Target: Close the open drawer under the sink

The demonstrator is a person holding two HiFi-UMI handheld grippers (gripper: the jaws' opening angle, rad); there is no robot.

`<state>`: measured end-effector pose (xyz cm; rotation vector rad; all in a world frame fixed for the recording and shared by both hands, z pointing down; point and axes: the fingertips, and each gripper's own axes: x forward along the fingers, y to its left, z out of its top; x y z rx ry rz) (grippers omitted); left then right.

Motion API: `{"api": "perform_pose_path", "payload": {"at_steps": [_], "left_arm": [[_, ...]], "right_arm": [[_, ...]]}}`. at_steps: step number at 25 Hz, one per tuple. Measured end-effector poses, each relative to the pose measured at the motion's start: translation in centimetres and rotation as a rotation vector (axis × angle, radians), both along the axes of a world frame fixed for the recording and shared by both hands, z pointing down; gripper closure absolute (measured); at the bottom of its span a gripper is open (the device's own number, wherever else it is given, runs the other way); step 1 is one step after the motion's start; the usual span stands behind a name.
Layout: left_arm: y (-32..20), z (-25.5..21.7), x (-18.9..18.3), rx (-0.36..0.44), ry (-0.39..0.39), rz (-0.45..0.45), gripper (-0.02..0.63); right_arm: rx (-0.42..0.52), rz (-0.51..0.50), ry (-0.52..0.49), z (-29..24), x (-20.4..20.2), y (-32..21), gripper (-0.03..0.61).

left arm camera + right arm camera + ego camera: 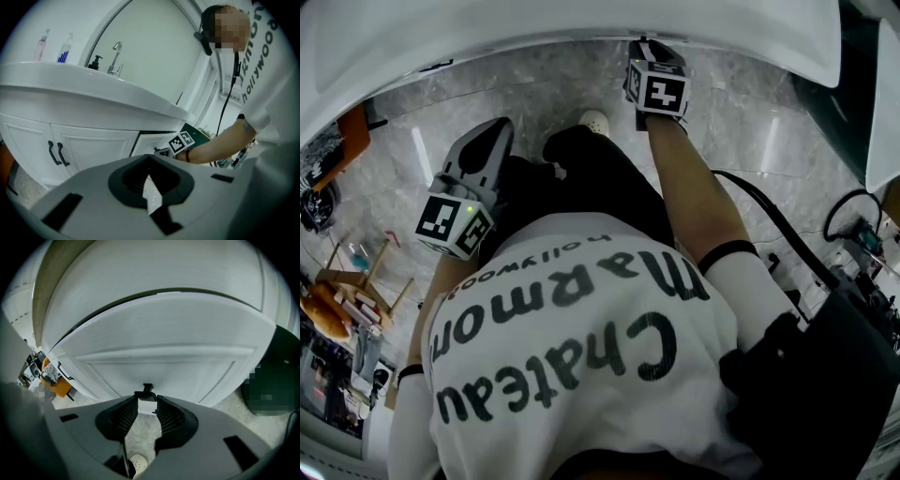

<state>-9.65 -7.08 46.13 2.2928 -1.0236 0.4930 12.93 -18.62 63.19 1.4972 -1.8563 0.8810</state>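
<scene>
head view, left gripper: my left gripper [490, 141] hangs over the grey marble floor [534, 94], out in front of my left leg and touching nothing.
head view, right gripper: my right gripper [654, 58] reaches to the far side. Its tips slip under the white rim of the sink [581, 28], so I can't see the jaws from up here.
head view, extras: one white shoe [593, 120] pokes out between the two grippers.
left gripper view, jaws: they're pretty much together, with only a thin sliver showing between the pads and nothing in there.
left gripper view, scene: the faucet [116, 58] and two bottles [51, 47] sit up on the sink. White cabinet doors [89, 150] are below on the left.
left gripper view, drawer: the drawer [149, 142] is under the sink to the right of those doors, with a dark gap over its front. My right gripper is right at it.
right gripper view, jaws: they stand partly apart, one on each side of the small black handle [146, 391], and the tips look snug against its ends.
right gripper view, drawer: the white front fills the view just beyond the jaws, with a dark gap above it under the sink. It's still sticking out.
</scene>
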Motion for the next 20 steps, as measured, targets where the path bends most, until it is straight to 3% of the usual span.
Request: {"api": "perform_pose_path", "payload": {"at_steps": [12,20], "left_arm": [[-0.5,0.8,-0.5,0.015,0.013,0.000,0.605],[-1.7,0.7,-0.5,0.069,0.016,-0.007,0.606]], "right_arm": [[0.027,0.021,0.001,-0.3,0.2,-1.0,0.445],[0.039,-0.017,0.017,-0.2,0.2,-1.2,0.445]]}}
